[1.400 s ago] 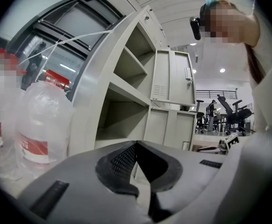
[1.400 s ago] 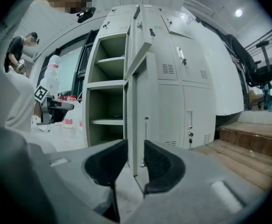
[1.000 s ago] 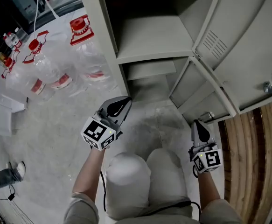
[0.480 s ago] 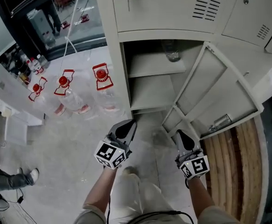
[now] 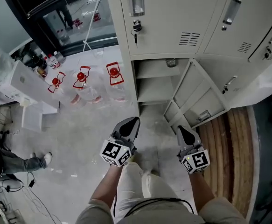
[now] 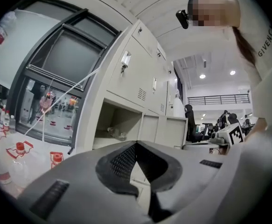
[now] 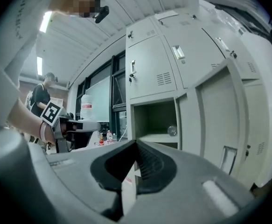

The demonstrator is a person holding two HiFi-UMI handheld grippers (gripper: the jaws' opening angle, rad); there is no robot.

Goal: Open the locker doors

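While both tools hang low in front of the person's light trousers [image 5: 136,190], the left gripper [image 5: 132,122] and the right gripper [image 5: 180,128] each have their jaws pressed together on nothing, tips aimed at the lockers ahead. Just beyond them, across bare concrete floor [image 5: 89,134], the lower locker door [image 5: 191,94] already stands swung out to the right, showing an open compartment [image 5: 152,90] with a small clear bottle [image 5: 171,62] on its upper shelf. Farther off, the upper door [image 5: 173,17], with a key [image 5: 136,34] in its lock and a handle [image 5: 137,0] above it, is still shut, as is the neighbouring door [image 5: 238,27] to its right. That upper door looks like the step in hand. Doing it well probably means parting the jaws before they arrive, closing squarely on the handle, and drawing the door along its hinge arc rather than straight back. The open lower door juts into the standing space and could catch a leg or block the swing. Wooden slats [image 5: 231,143] lie on the floor at right. Three red-capped water jugs [image 5: 82,80] sit on the floor at left, beside a white box [image 5: 31,85], with loose cables [image 5: 14,190] near the left edge.
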